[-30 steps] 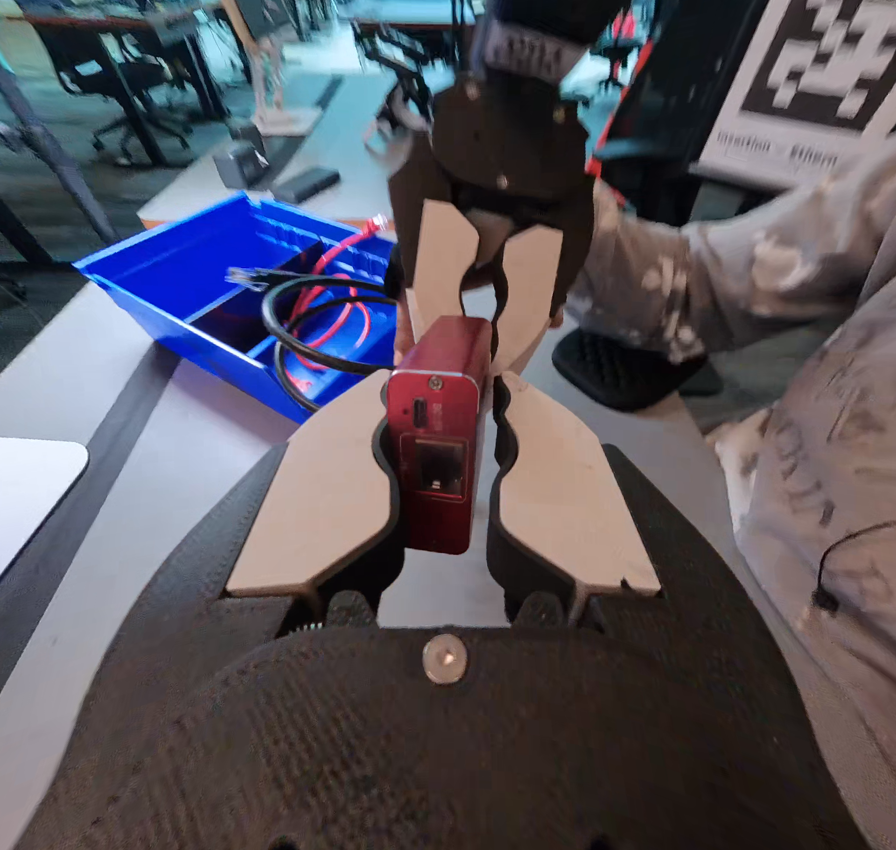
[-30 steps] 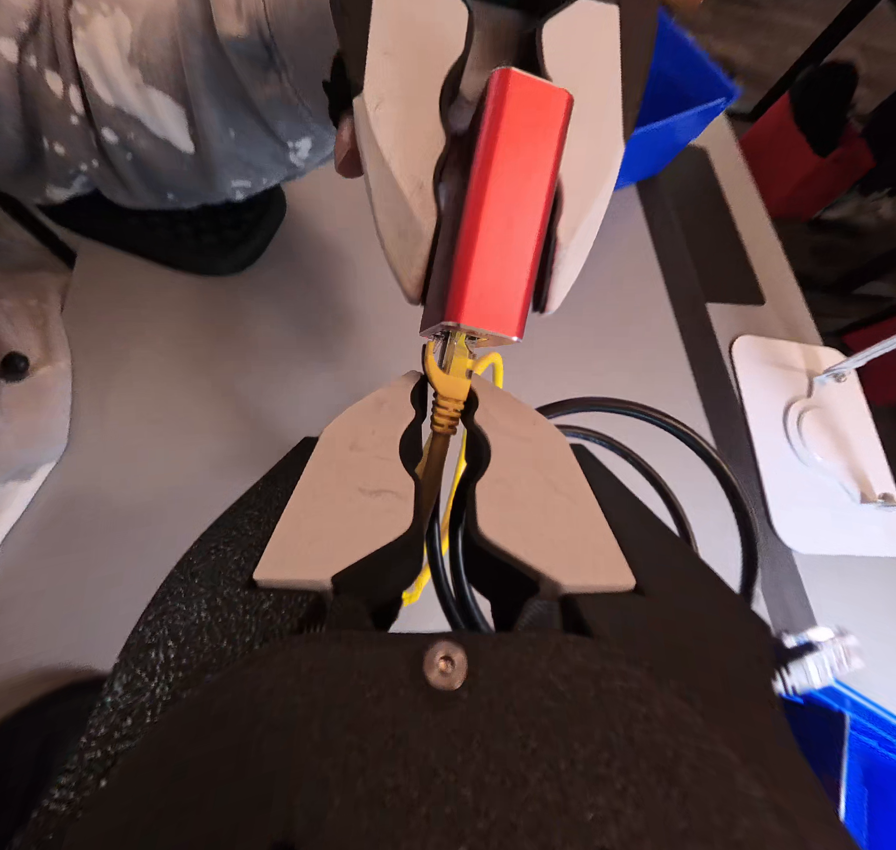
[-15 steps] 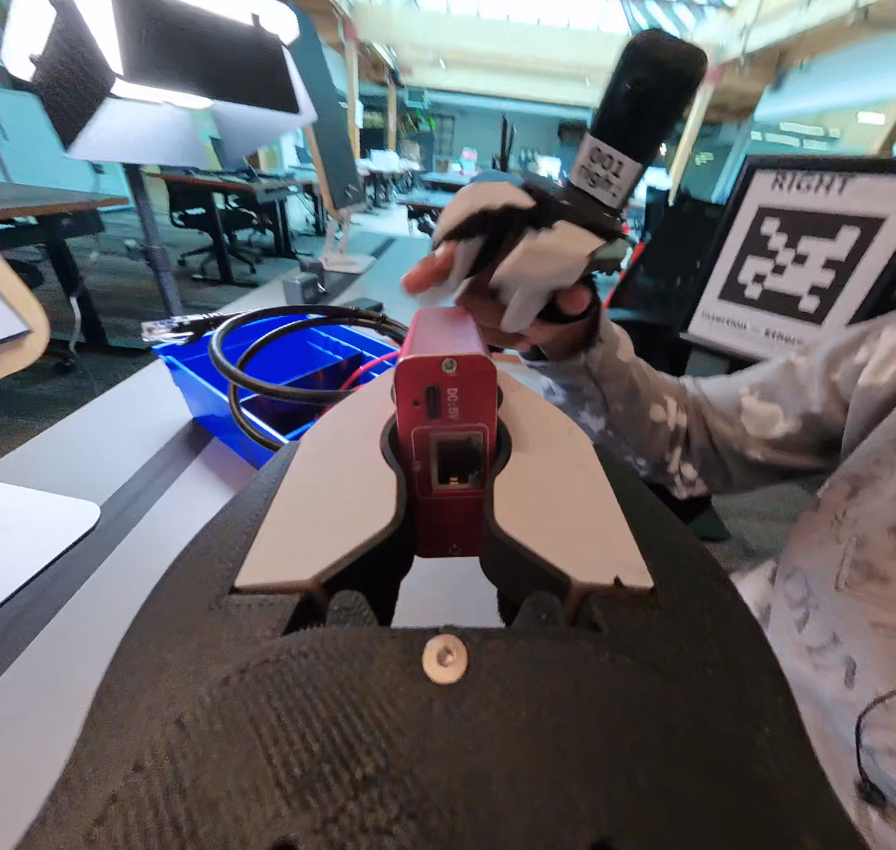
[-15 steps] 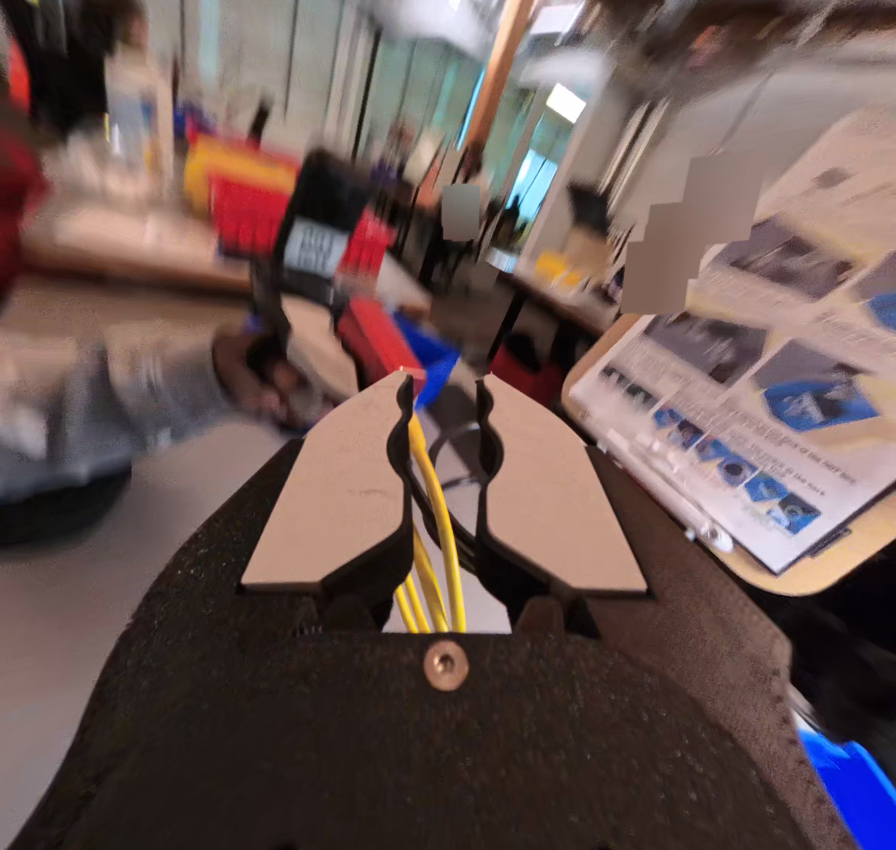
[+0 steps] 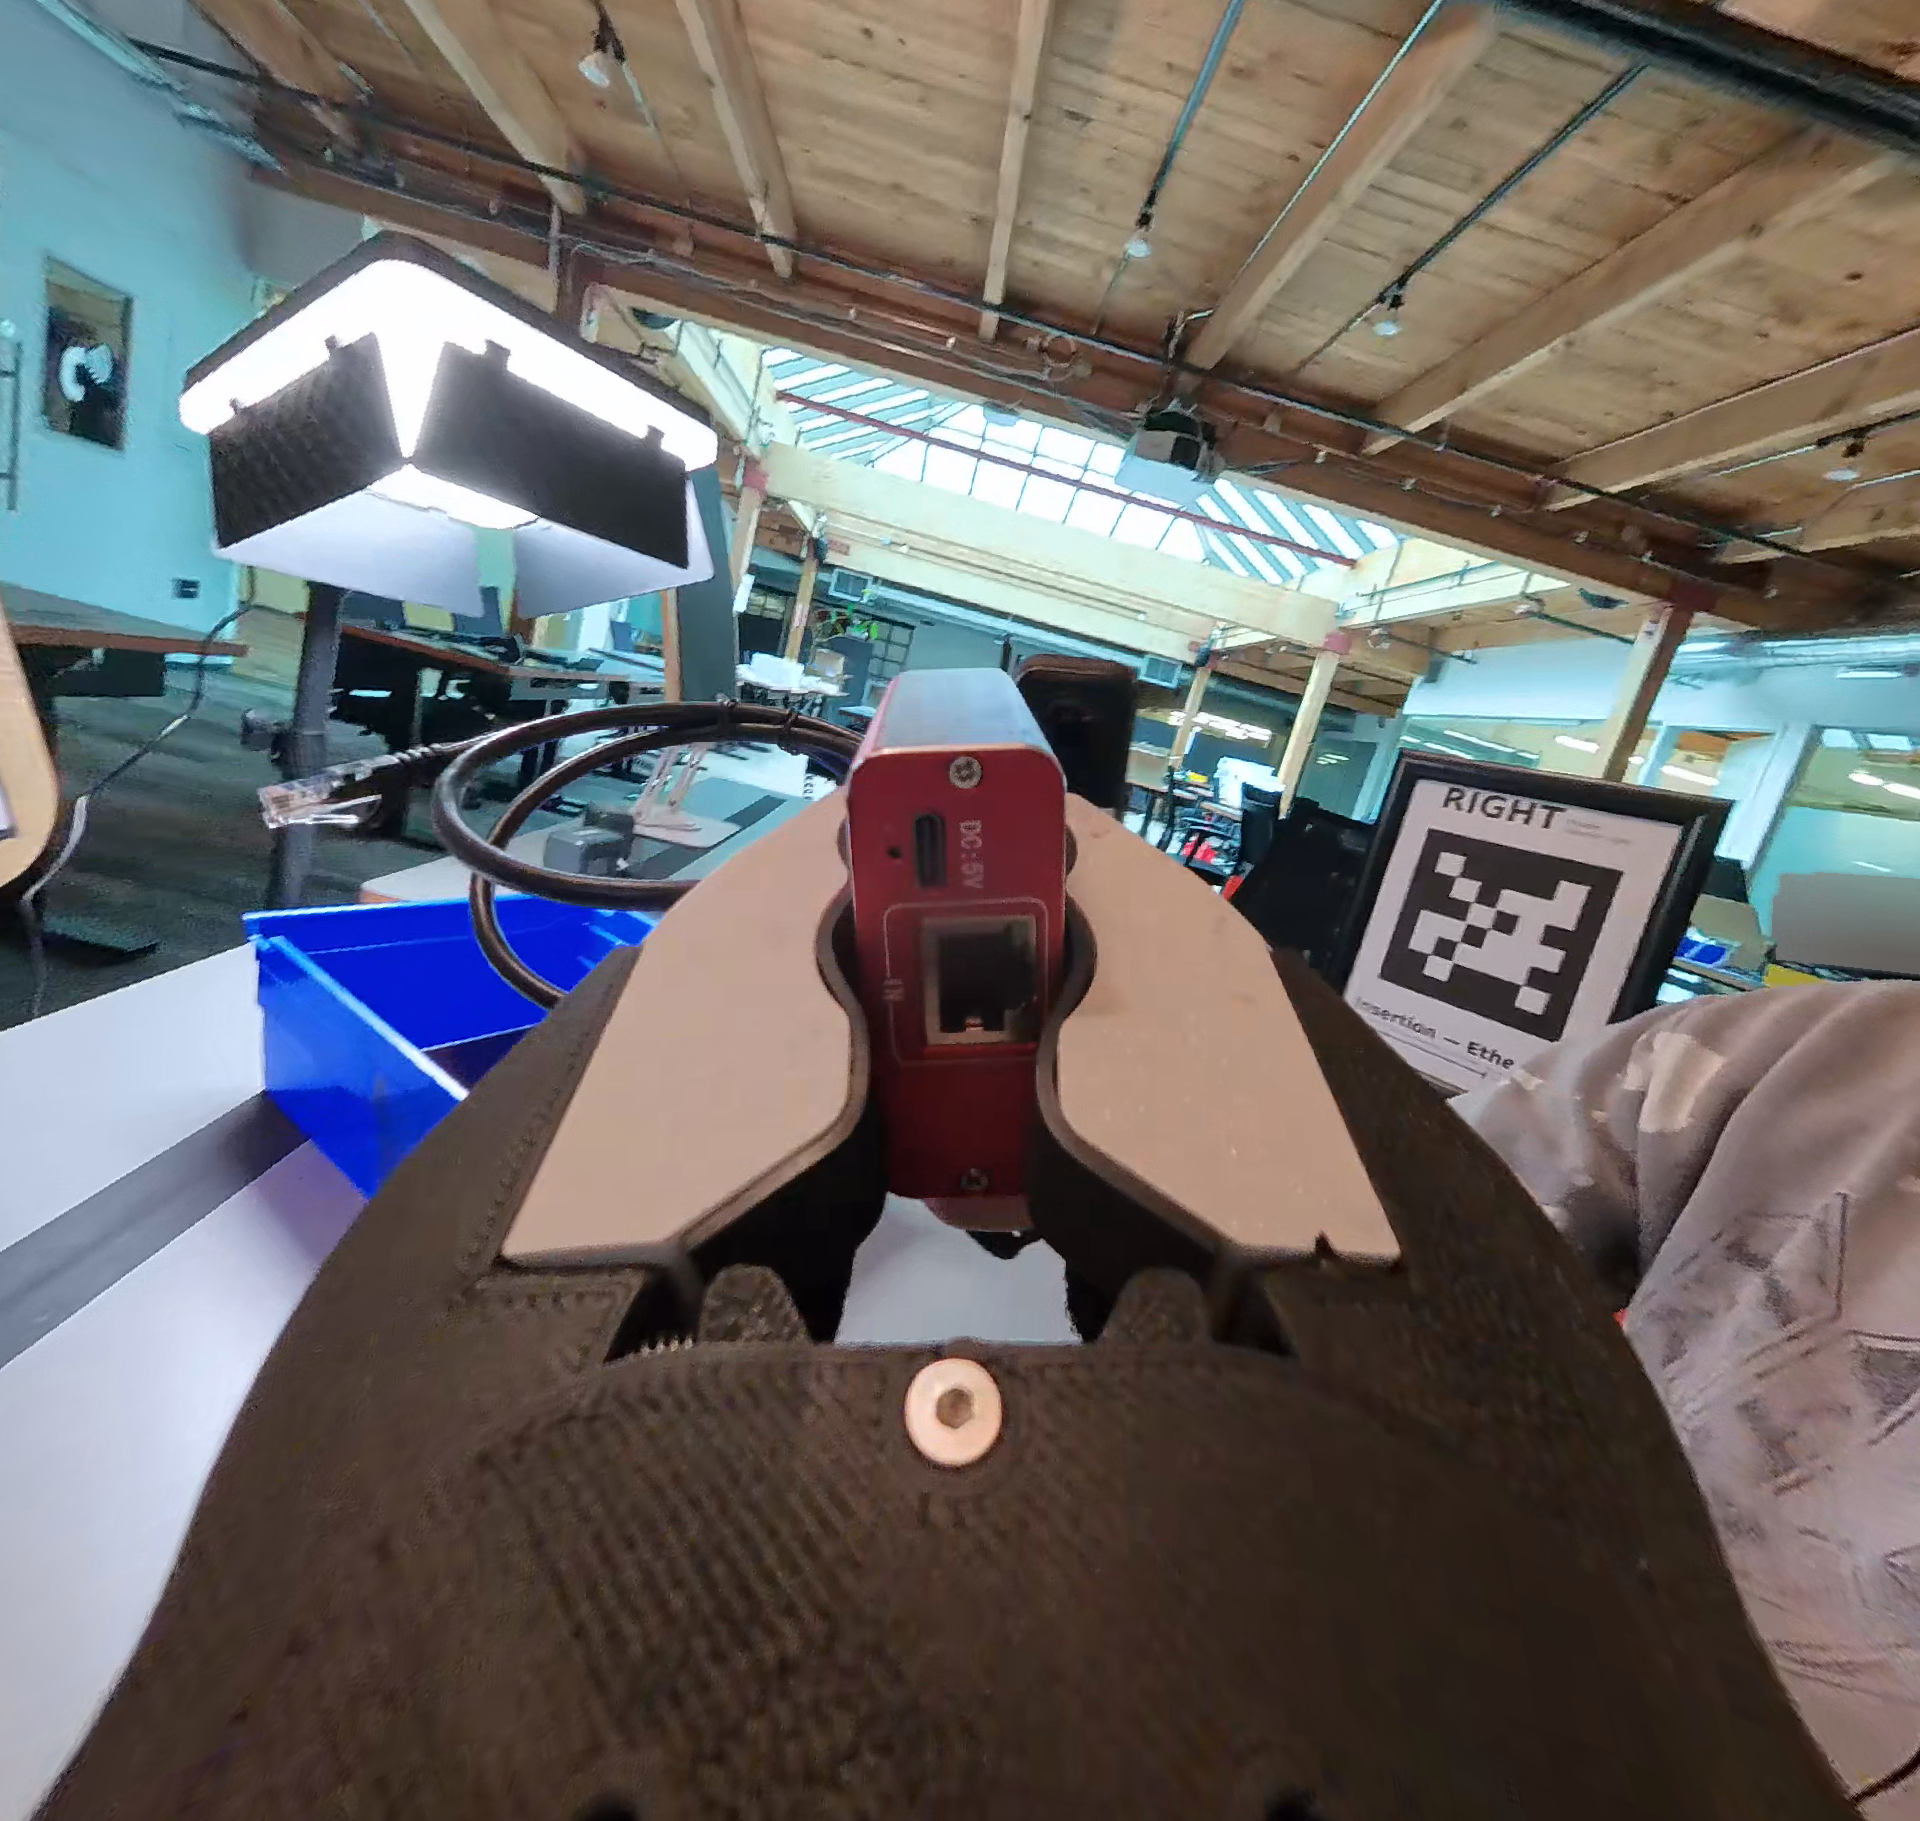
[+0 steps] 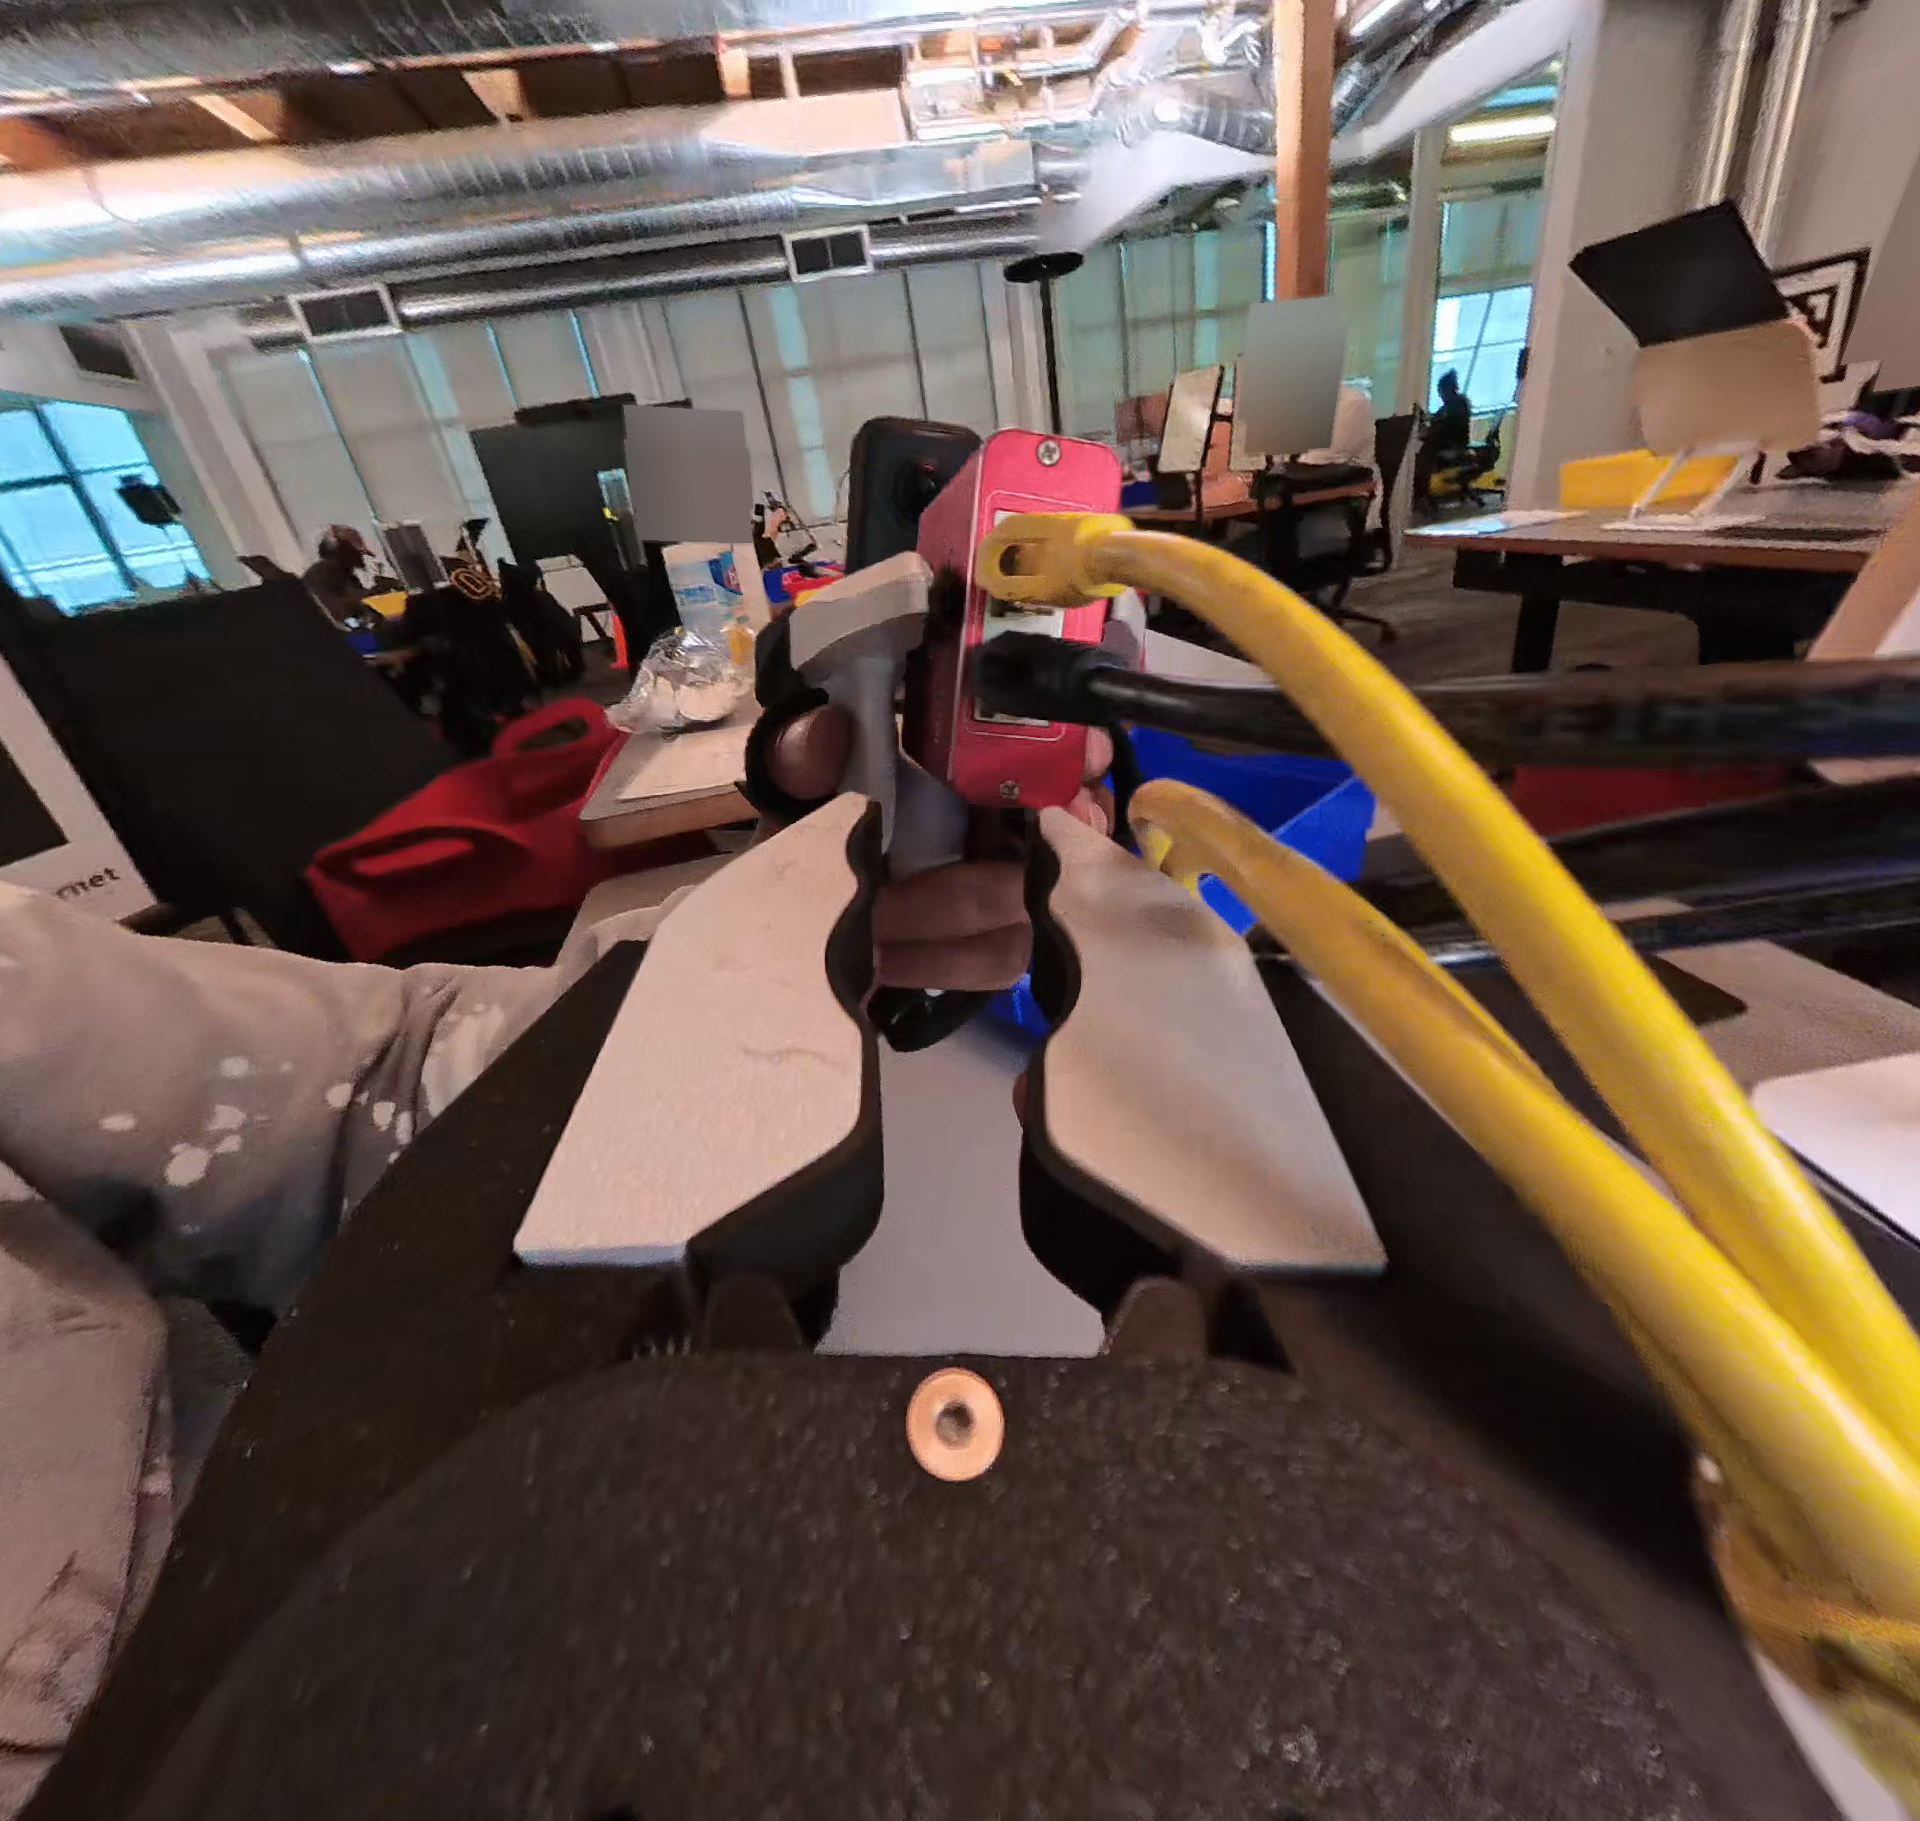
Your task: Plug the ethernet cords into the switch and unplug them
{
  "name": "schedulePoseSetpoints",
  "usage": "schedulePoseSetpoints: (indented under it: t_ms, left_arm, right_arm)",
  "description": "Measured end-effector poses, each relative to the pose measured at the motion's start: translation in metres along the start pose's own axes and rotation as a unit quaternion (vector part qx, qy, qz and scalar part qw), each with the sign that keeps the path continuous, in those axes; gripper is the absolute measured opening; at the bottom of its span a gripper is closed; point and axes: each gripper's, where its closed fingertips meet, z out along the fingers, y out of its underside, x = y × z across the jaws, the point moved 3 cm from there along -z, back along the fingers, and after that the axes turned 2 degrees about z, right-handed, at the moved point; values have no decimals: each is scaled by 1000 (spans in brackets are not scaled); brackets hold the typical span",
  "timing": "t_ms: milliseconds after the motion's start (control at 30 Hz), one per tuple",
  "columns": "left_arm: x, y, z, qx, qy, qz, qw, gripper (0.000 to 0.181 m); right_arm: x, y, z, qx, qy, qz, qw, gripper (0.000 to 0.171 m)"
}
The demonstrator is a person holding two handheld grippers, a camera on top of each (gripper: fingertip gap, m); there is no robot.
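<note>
My left gripper (image 5: 956,826) is shut on a red switch (image 5: 956,940) and holds it raised, with its empty port and small socket facing the camera. In the right wrist view the switch (image 6: 1023,618) shows its other end. A yellow ethernet cord (image 6: 1351,732) sits in the upper port and a black cord (image 6: 1195,696) in the lower one. My right gripper (image 6: 956,826) is open and empty, just below and short of the switch. The yellow cord runs past its right side. The black cord's loop (image 5: 488,815) and clear free plug (image 5: 312,800) hang left of the switch.
A blue bin (image 5: 364,992) stands on the white table (image 5: 104,1096) to the left. A framed marker sign (image 5: 1507,919) stands on the right, beside a person's sleeve (image 5: 1714,1200). A studio light (image 5: 447,452) stands behind. A red bag (image 6: 447,836) lies beyond the table.
My right gripper let go of the yellow plug, drew back and opened slightly; the cord now runs outside its fingers. Both grippers tilted up from the table. The left still holds the switch.
</note>
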Motion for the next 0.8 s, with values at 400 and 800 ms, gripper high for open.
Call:
schedulePoseSetpoints:
  t_ms: [400, 800]
  left_arm:
    - [14, 8, 11, -46, 18, 10, 999, 30]
    - [17, 24, 17, -98, 31, 9, 995, 30]
  right_arm:
    - [-3, -28, -22, 38, -1, -31, 999, 10]
    - [-2, -30, -27, 31, -21, -20, 999, 17]
